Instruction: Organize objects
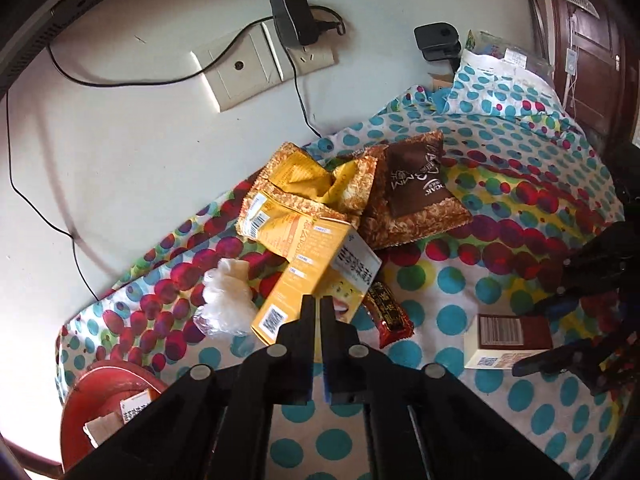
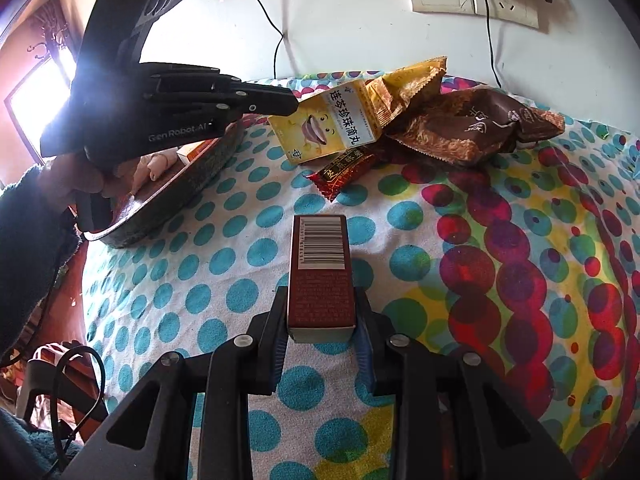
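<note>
Pinched between right hand-held gripper (image 2: 320, 322) pads: small brown cardboard box (image 2: 321, 276), over dotted bedsheet (image 2: 224, 264). Left hand-held gripper (image 1: 317, 312) pressed together, empty, above yellow cardboard box (image 1: 316, 268).

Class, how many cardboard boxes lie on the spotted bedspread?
2: a yellow box against the snack bags, and a brown box between the right gripper's fingers. Others may be hidden.

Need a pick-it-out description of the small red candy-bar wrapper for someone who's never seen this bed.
On the polka-dot bedspread, find the snack pile near the wall. At its front edge lies the yellow medicine box with a cartoon face; the red wrapper lies against its lower corner. It is the only slim, dark red bar with gold print, far smaller than the brown snack bag behind.
</note>
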A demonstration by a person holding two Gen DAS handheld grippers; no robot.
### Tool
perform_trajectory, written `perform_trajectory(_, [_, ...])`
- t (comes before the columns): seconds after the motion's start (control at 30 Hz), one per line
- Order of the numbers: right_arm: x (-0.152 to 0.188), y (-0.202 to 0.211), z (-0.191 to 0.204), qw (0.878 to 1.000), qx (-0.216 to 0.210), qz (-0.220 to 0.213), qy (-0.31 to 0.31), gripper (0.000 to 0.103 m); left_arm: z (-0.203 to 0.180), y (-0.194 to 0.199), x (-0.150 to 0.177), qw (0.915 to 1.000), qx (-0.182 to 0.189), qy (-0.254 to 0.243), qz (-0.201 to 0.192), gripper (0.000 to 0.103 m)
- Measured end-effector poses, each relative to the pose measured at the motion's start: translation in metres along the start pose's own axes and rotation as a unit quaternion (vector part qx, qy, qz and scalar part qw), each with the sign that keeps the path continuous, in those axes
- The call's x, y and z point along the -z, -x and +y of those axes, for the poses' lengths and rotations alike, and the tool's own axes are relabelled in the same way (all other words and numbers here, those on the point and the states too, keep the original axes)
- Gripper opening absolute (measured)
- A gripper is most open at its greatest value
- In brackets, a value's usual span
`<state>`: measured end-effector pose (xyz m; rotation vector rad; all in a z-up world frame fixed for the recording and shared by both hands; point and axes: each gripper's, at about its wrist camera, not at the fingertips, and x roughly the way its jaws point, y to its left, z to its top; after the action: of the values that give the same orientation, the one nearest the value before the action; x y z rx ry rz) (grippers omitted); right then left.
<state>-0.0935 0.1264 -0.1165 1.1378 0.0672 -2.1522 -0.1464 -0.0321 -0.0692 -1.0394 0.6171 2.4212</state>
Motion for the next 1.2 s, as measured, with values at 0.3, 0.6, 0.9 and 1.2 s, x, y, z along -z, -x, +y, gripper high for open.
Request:
perform_trajectory(0.3, [0.0,-0.001,-0.001,1.0,-0.003,-0.001,-0.004,0.029,0.005,-0.001,-0.015,0.9955,0.03,-0.072,0.054,0.057])
perform_trajectory(0.6, [0.0,0.0,-0.004,1.0,-0.011,-0.001,-0.009,0.03,0.005,-0.054,-0.043,0.9752,0.079,-0.137,0.155,0.058])
perform_trajectory(0.9, [-0.001,0.0,-0.006,1.0,-0.021,-0.002,-0.018,0.03,-0.017,-0.071,-0.034,0.9736,0.031,-0.179,0.139,0.068])
perform_trajectory(1.2, [0.0,0.0,-0.005,1.0,-0.017,-0.002,-0.016,0.03,-0.005,-0.065,-0.034,0.9877,0.044,-0.093,0.118,0.065])
